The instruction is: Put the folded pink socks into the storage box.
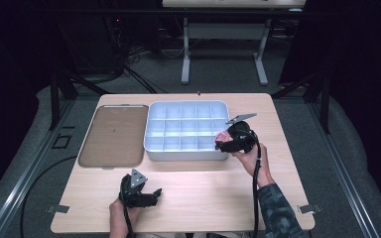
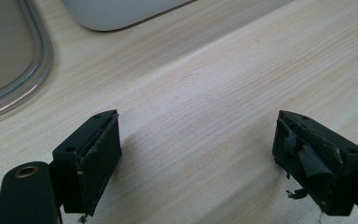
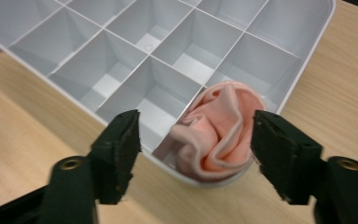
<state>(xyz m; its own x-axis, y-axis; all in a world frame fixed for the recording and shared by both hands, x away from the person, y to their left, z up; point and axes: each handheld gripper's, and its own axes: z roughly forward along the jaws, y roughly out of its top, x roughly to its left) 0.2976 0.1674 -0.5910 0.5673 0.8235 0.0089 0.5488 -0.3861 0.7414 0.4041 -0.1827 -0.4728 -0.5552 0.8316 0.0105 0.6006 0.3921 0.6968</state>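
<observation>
Both tongs stand with jaws apart. Right gripper [image 3: 196, 140] hovers over the near right corner compartment of the white plastic divided tray [image 1: 154, 144], where a rolled pink fabric cloth [image 3: 219, 130] sits bunched. The cloth lies between the black jaws, touching or nearly touching the one at 3 o'clock and well clear of the one at 9 o'clock, so nothing is clamped. Left gripper [image 2: 196, 154] holds nothing; bare wood shows between its jaws.

From above, the right gripper [image 1: 234, 140] is at the tray's 4 o'clock corner and the left gripper [image 1: 141, 192] near the table's front edge. A flat brown rounded lid [image 1: 113, 135] lies at the tray's 9 o'clock. The light wooden table [image 1: 198, 193] stands on grey carpet in a dark room.
</observation>
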